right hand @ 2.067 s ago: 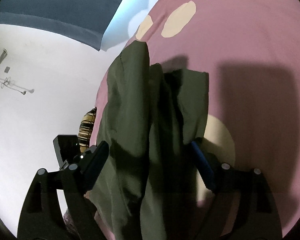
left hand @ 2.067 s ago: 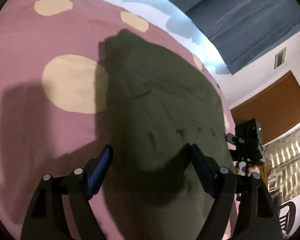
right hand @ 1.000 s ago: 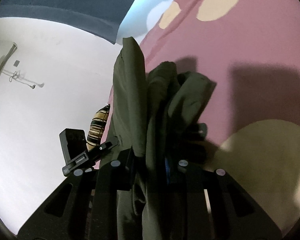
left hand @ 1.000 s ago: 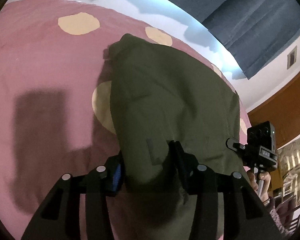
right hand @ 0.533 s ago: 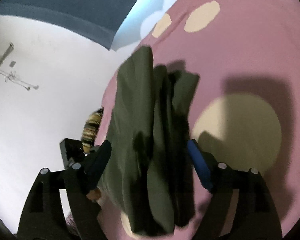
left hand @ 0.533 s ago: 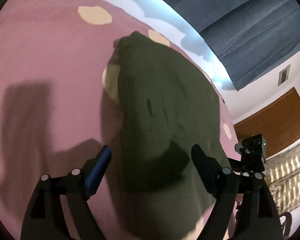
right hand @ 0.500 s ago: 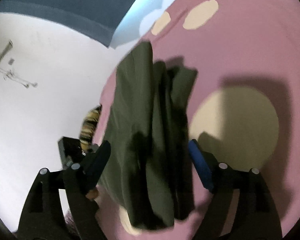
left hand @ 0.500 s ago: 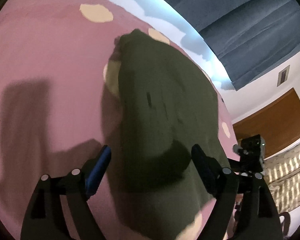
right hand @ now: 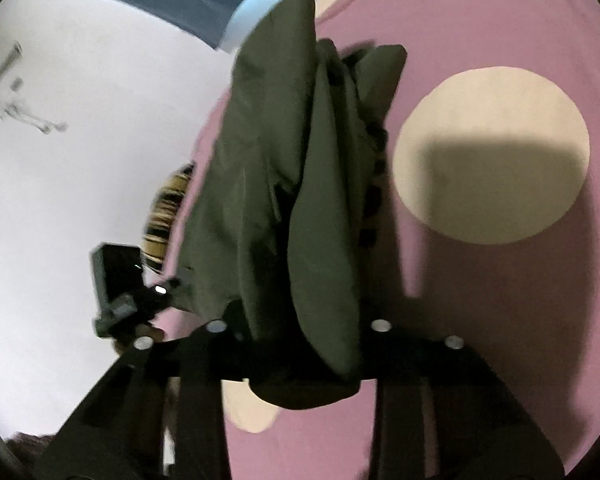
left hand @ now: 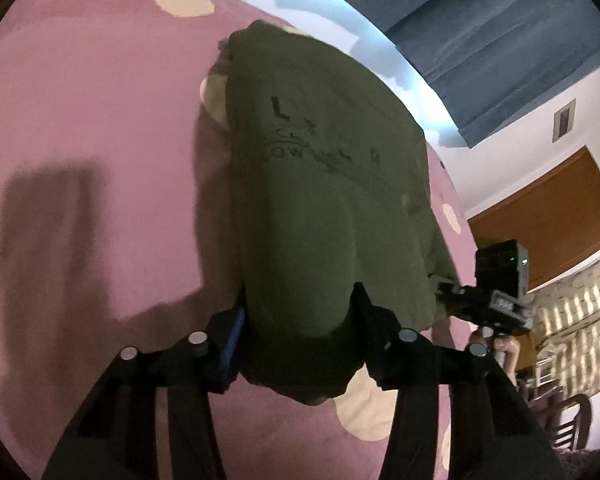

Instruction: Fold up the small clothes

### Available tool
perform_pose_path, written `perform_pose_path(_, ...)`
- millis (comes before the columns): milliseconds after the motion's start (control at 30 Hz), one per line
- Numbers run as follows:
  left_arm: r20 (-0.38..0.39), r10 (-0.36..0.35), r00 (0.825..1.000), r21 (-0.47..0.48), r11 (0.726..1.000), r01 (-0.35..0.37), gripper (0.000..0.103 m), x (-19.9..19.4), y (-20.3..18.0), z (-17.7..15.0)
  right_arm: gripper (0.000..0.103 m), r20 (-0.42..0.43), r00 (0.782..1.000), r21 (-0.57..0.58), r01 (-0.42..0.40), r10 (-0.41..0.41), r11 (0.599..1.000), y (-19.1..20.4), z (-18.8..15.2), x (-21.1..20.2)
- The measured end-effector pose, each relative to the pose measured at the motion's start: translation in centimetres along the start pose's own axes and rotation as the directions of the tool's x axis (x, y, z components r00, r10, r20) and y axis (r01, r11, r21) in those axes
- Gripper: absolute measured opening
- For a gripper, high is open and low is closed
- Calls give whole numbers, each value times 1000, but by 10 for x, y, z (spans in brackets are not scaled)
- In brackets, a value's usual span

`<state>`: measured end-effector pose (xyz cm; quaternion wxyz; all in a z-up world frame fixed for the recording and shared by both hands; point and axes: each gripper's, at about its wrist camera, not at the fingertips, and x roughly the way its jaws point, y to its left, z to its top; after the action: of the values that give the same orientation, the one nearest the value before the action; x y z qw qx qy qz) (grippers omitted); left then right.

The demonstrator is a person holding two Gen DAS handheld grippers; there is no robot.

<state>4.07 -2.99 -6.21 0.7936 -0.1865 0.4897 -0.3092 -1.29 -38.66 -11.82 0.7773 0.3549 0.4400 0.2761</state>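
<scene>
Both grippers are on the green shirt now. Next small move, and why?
Probably finish closing both. The left gripper and right gripper are closing with the near hem of the olive shirt between their fingers, and it bunches unevenly on the pink bedspread.

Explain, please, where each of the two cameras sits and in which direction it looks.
Left wrist: on the left gripper, looking down at the olive garment; its jaws are closing on it.
Right wrist: on the right gripper, looking along the garment's folds; jaws closing on it.
Shared: garment, pink bedcover, each other's gripper.
</scene>
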Motion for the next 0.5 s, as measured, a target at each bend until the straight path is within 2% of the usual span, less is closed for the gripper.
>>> perform_pose_path(200,-14,20,1000,9,1000,-20,47,-13,-12,-2,24,-6,999,-12,-34,34,999,9,-12,-13)
perform_pose_path(333,-7,55,998,48,997,-55,48,-7,-11,-6,24,-17,998,32,-56,57,998,-6,-23,-8)
perform_pose_path(500,23,54,998,67,996,-56,49,-2,-10,-6,24,-9,996,61,-83,83,995,-20,-28,-6)
